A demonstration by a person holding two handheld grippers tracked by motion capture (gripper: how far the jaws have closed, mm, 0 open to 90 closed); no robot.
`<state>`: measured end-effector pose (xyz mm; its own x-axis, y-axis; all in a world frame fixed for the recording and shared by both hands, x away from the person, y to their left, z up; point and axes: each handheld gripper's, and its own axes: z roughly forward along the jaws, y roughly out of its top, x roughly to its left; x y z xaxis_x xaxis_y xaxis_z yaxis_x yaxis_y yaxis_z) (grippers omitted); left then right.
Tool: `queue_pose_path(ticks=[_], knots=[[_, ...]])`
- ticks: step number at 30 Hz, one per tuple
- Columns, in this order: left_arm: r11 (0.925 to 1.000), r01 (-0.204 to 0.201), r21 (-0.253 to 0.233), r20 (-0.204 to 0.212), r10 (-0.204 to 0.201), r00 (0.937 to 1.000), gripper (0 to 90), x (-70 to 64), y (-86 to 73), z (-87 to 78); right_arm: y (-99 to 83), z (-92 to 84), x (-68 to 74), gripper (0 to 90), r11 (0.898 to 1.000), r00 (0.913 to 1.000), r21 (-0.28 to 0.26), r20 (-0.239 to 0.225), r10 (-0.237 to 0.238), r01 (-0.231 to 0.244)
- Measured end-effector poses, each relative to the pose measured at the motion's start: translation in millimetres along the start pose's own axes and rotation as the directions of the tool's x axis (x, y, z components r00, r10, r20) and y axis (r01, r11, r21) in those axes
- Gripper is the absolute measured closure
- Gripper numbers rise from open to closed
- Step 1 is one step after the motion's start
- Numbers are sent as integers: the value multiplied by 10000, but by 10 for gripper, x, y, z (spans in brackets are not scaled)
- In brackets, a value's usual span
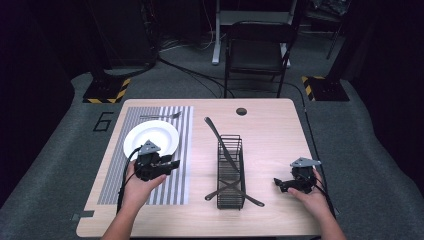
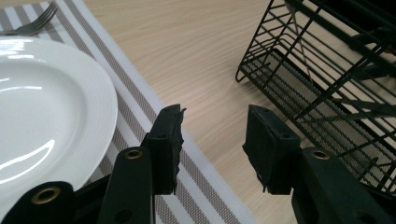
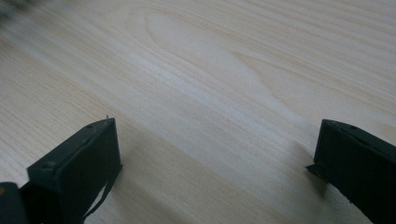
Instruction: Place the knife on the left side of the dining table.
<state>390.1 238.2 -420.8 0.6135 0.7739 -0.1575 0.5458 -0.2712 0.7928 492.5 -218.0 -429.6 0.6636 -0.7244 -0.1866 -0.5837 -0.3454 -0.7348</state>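
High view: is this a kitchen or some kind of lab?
Probably a lab or recording studio, not a kitchen: one wooden table on grey carpet, hazard-striped stand bases, floor cables, and a dark surround.

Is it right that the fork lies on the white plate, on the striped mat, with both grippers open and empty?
Not quite. The fork lies on the striped mat beyond the white plate, not on it; the high view shows this. The rest holds: left gripper and right gripper are open and empty.
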Motion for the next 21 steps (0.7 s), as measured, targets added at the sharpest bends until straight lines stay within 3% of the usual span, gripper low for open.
queue_pose_path(ticks=[6, 14, 21], knots=[[9998, -14, -195, 278, 19, 9996, 563, -96, 233, 60, 0, 0, 0, 0, 10000, 10000, -2, 1, -3, 3], [9993, 40, -371, 347, -27, 9994, 562, -166, 388, 181, 0, 0, -3, 0, 10000, 10000, -5, -54, -12, 12], [9978, 268, -612, 659, -228, 9976, 558, -182, 545, 340, 0, 0, 0, 0, 10000, 10000, -3, 0, -3, 3]])
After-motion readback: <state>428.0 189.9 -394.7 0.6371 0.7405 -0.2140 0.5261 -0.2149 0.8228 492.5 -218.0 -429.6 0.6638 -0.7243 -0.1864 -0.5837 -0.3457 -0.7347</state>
